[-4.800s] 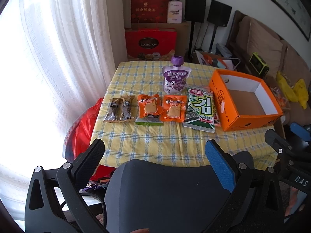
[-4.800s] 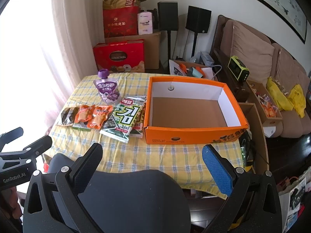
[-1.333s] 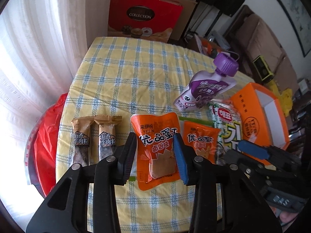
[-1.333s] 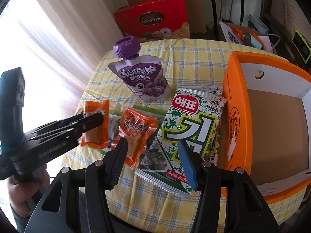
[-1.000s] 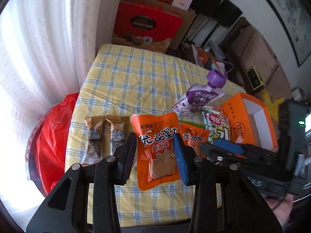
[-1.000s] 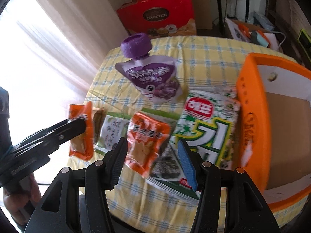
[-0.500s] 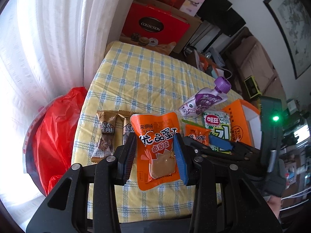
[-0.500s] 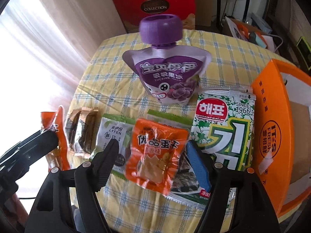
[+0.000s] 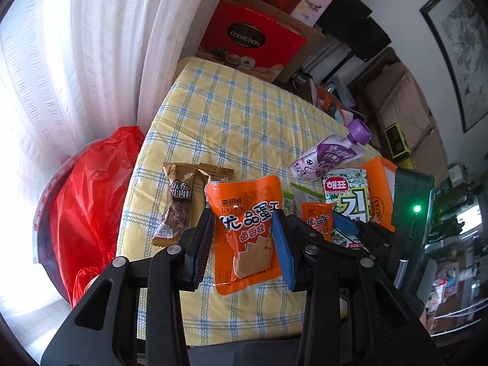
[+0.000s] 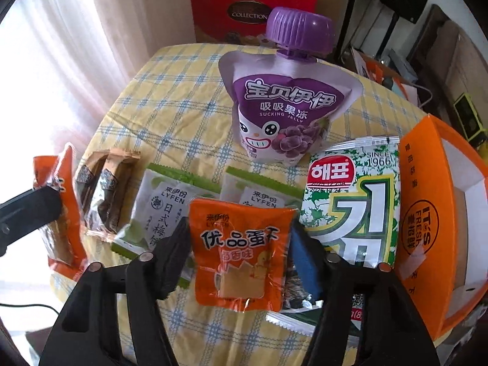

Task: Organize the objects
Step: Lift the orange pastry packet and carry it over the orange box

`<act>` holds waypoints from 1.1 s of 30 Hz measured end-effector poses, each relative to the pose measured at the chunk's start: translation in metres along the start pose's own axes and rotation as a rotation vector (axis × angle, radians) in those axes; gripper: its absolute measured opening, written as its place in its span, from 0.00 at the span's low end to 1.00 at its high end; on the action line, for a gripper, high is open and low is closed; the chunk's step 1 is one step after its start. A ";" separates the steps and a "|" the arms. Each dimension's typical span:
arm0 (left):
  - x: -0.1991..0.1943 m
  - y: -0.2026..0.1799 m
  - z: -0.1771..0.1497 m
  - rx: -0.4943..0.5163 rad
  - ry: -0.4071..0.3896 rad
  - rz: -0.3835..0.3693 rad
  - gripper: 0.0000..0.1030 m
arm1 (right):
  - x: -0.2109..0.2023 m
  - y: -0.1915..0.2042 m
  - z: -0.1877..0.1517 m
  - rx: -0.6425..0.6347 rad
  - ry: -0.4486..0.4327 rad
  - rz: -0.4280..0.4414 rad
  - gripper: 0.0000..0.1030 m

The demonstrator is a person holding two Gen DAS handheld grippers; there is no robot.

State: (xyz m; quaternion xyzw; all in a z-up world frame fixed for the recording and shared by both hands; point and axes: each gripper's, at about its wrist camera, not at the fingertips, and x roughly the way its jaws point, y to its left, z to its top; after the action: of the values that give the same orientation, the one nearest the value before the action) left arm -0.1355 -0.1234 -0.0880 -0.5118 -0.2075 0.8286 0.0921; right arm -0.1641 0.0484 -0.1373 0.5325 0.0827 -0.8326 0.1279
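My left gripper (image 9: 242,218) is shut on an orange snack packet (image 9: 247,244) and holds it above the checked tablecloth (image 9: 231,116). In the right wrist view that gripper (image 10: 45,201) and its packet (image 10: 61,189) hang at the left edge. My right gripper (image 10: 241,228) points down over a second orange packet (image 10: 241,253), which lies on green packets (image 10: 164,207). Its jaws are closing, with this packet between the fingers and the pads at its side edges. The orange box (image 10: 427,213) stands open at the right.
A purple jelly pouch (image 10: 289,106) stands behind the packets, and a green seaweed pack (image 10: 350,198) lies against the box. Two brown bars (image 9: 180,201) lie at the left. A red bag (image 9: 88,189) and curtain flank the table's left edge; red gift boxes (image 9: 253,39) stand beyond.
The right gripper has come down and forward over the second orange packet, which now sits between its fingers. The left gripper has drifted with its packet still gripped.
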 end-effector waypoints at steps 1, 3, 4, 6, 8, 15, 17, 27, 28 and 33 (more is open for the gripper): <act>-0.001 0.000 -0.001 0.000 0.001 -0.001 0.35 | -0.001 -0.001 0.000 0.002 -0.003 0.002 0.61; -0.001 0.000 -0.002 0.001 0.003 -0.003 0.35 | -0.003 -0.004 0.000 0.010 -0.010 0.014 0.59; -0.002 -0.001 -0.003 0.002 0.005 -0.005 0.35 | -0.005 -0.005 -0.001 0.014 -0.014 0.022 0.59; -0.003 -0.003 -0.004 0.004 0.008 -0.010 0.35 | -0.011 -0.009 -0.002 0.023 -0.019 0.042 0.59; -0.005 -0.005 -0.005 0.009 0.009 -0.014 0.35 | -0.017 -0.012 -0.001 0.033 -0.020 0.076 0.58; -0.010 -0.017 -0.006 0.030 0.005 -0.018 0.35 | -0.036 -0.017 0.000 0.050 -0.045 0.134 0.51; -0.012 -0.021 -0.007 0.040 0.005 -0.018 0.35 | -0.041 -0.020 0.000 0.064 -0.056 0.156 0.51; -0.023 -0.047 -0.007 0.086 -0.004 -0.026 0.35 | -0.082 -0.033 -0.004 0.085 -0.115 0.223 0.51; -0.023 -0.049 -0.007 0.093 -0.005 -0.026 0.35 | -0.086 -0.035 -0.004 0.086 -0.119 0.224 0.51; -0.025 -0.067 -0.008 0.119 -0.012 -0.030 0.35 | -0.106 -0.048 -0.002 0.090 -0.145 0.209 0.51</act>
State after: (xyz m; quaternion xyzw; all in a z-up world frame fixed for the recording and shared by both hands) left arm -0.1210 -0.0702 -0.0411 -0.4973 -0.1660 0.8410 0.1338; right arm -0.1340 0.1077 -0.0423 0.4819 -0.0203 -0.8539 0.1956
